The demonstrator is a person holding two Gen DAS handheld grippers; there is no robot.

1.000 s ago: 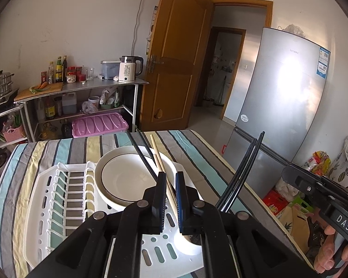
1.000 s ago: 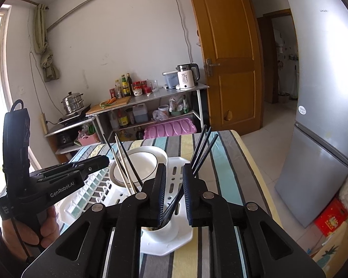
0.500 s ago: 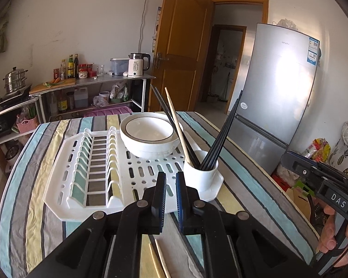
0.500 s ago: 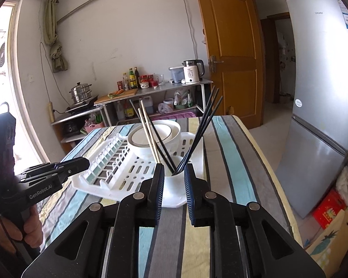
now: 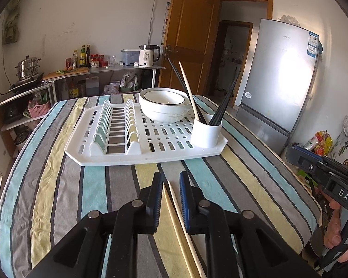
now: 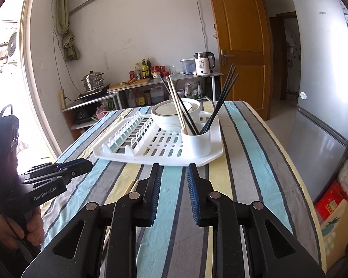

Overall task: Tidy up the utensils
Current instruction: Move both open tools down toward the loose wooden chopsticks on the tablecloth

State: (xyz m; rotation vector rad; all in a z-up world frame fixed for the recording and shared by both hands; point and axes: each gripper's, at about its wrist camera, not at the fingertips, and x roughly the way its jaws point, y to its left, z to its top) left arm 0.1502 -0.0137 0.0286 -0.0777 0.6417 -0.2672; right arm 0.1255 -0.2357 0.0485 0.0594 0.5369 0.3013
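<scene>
My left gripper (image 5: 171, 180) hovers low over the striped tablecloth, its jaws opening. A pair of pale wooden chopsticks (image 5: 178, 215) lies on the cloth between them, and the pads are not pressing on it. My right gripper (image 6: 174, 176) is to its right, jaws also opening, with nothing between them. Ahead, a white utensil cup (image 5: 206, 134) stands on the near right corner of the white dish rack (image 5: 127, 157). Black chopsticks (image 6: 220, 99) and wooden chopsticks (image 6: 177, 106) stand in it. From the right wrist view the left gripper (image 6: 88, 165) shows side-on above the loose chopsticks (image 6: 132, 185).
A white bowl (image 5: 164, 106) sits at the back of the rack, and plate slots (image 5: 113, 127) fill its left half. The table's right edge (image 5: 297, 176) drops toward a silver fridge (image 5: 278, 78). A person's hand (image 6: 32, 227) holds the left gripper's handle.
Both grippers have drawn back from the utensil cup and rack toward the near side of the table and sunk lower. Both sets of jaws have widened. Loose wooden chopsticks now lie between the left jaws.
</scene>
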